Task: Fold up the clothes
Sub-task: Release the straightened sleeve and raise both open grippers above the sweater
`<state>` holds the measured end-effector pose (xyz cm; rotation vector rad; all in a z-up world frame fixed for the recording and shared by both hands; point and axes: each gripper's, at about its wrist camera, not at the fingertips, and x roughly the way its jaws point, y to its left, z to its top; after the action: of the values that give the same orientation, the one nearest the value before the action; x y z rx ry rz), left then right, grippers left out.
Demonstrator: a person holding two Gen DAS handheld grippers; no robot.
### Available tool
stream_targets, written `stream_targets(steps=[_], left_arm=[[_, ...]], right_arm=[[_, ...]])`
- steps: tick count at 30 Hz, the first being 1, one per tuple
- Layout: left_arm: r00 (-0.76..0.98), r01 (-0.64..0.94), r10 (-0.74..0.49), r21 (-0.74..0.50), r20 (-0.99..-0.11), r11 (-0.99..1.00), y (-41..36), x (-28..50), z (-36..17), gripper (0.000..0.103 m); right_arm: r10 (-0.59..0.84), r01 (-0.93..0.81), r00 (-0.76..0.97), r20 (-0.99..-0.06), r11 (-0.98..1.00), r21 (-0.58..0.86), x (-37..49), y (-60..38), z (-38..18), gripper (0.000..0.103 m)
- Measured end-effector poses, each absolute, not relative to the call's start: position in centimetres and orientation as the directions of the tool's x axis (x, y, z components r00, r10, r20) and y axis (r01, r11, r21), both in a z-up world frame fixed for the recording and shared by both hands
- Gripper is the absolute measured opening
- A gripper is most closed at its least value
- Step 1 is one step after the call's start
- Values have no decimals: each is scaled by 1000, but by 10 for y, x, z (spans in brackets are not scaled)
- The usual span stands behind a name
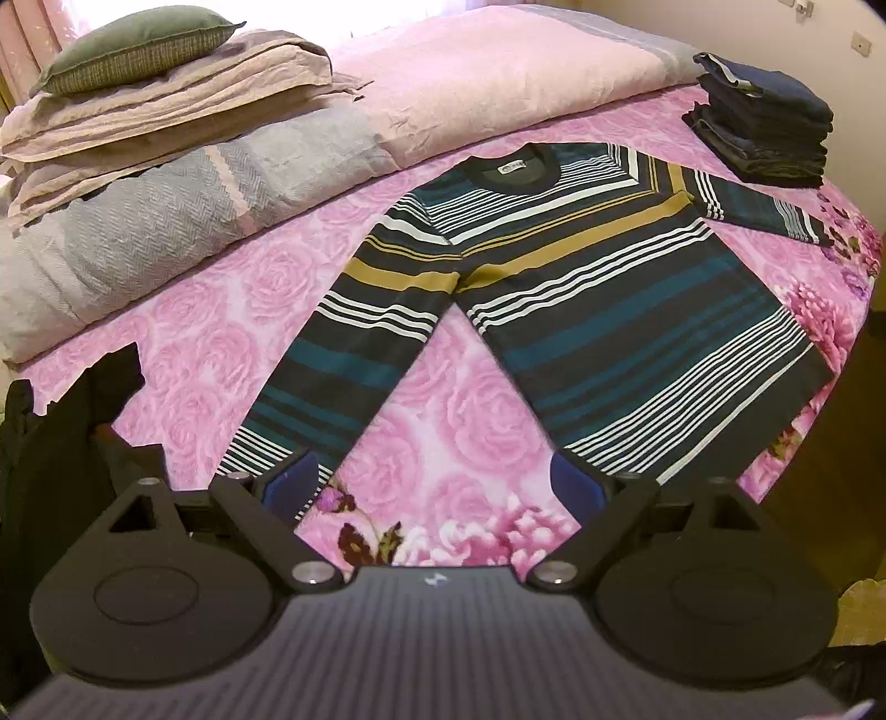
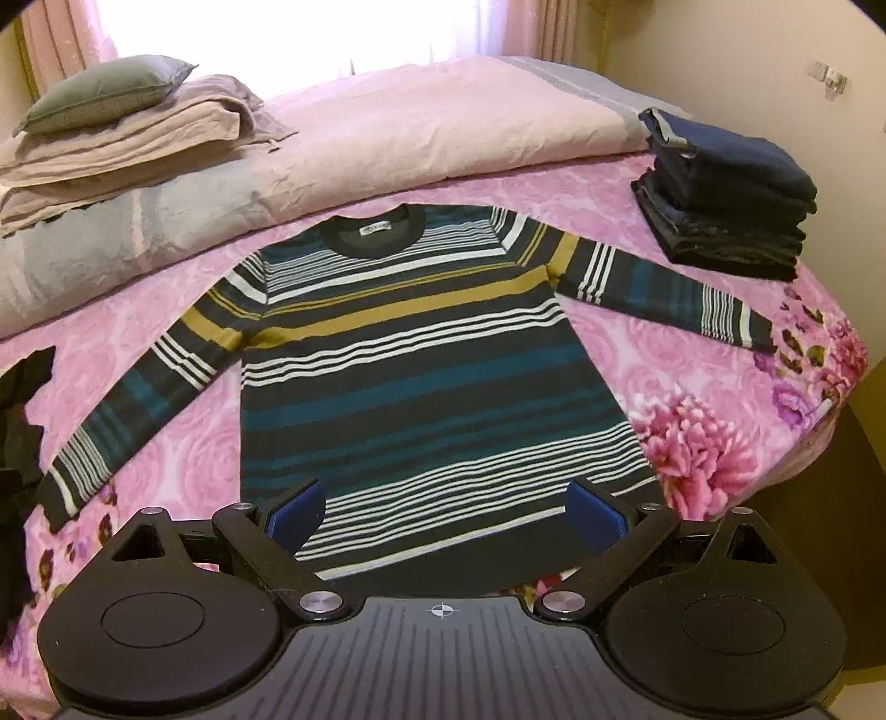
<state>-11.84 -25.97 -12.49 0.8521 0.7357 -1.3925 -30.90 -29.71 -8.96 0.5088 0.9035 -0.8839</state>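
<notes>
A long-sleeved striped sweater (image 1: 581,288) (image 2: 432,376), dark with teal, white and mustard bands, lies flat and face up on the pink floral bedspread (image 1: 221,332) (image 2: 637,343), both sleeves spread out. My left gripper (image 1: 437,487) hovers above the bed between the left sleeve cuff and the hem, open, its blue pads (image 1: 576,482) holding nothing. My right gripper (image 2: 443,515) hangs over the middle of the hem, open too, with only the flat fabric showing between its fingers (image 2: 299,515).
A stack of folded dark clothes (image 1: 764,122) (image 2: 725,194) sits at the far right corner. A rolled duvet (image 1: 166,210) (image 2: 387,127), folded sheets and a green pillow (image 1: 138,50) (image 2: 105,91) lie along the back. Dark garments (image 1: 66,432) (image 2: 16,421) heap at the left edge.
</notes>
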Motion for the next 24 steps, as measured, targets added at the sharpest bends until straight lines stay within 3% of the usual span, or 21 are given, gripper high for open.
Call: stream_targets(steps=[24], left_arm=[[83, 995, -531, 99, -843, -2, -253, -134, -121, 90]], right_arm=[[-397, 800, 350, -849, 597, 51, -319, -305, -97, 96]])
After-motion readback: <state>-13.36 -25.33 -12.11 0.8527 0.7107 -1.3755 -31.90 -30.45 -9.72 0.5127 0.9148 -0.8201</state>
